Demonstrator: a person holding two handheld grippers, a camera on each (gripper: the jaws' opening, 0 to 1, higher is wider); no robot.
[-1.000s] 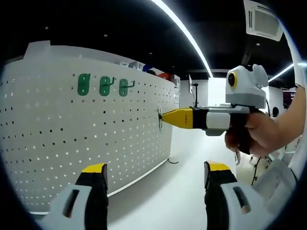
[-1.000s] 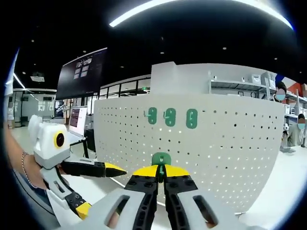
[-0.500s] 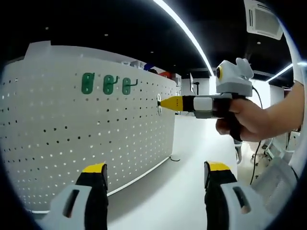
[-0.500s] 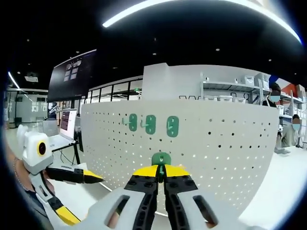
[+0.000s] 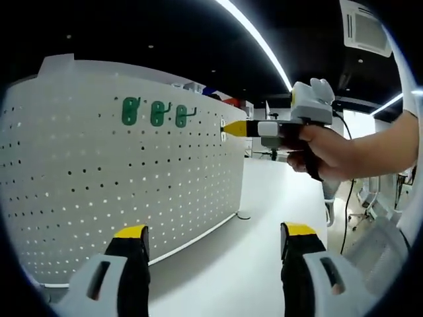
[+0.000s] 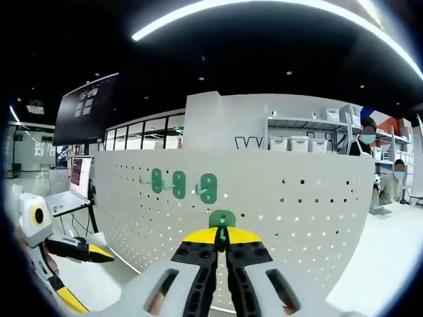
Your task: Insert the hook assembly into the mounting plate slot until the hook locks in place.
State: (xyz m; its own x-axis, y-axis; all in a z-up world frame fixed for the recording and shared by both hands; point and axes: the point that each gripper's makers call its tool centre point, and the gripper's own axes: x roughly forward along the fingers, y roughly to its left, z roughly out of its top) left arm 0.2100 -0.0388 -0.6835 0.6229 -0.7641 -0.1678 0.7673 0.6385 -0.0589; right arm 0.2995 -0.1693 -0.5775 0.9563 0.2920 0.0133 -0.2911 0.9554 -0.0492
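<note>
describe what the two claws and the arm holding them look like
Both claws have black jaws with yellow tips on pale grey bodies. The right claw carries a white housing with a yellow-ringed lens on top. The left claw shows slotted grey jaw bases. The person's forearm is bare, no sleeve visible.

Three green hooks [image 6: 179,185] hang in a row on one white pegboard [image 6: 297,211]; a fourth green hook [image 6: 222,218] sits pinched in a gripper. Two grippers are in use. Two people [image 6: 367,132] stand behind the board, beside one dark wall screen [image 6: 82,109].
</note>
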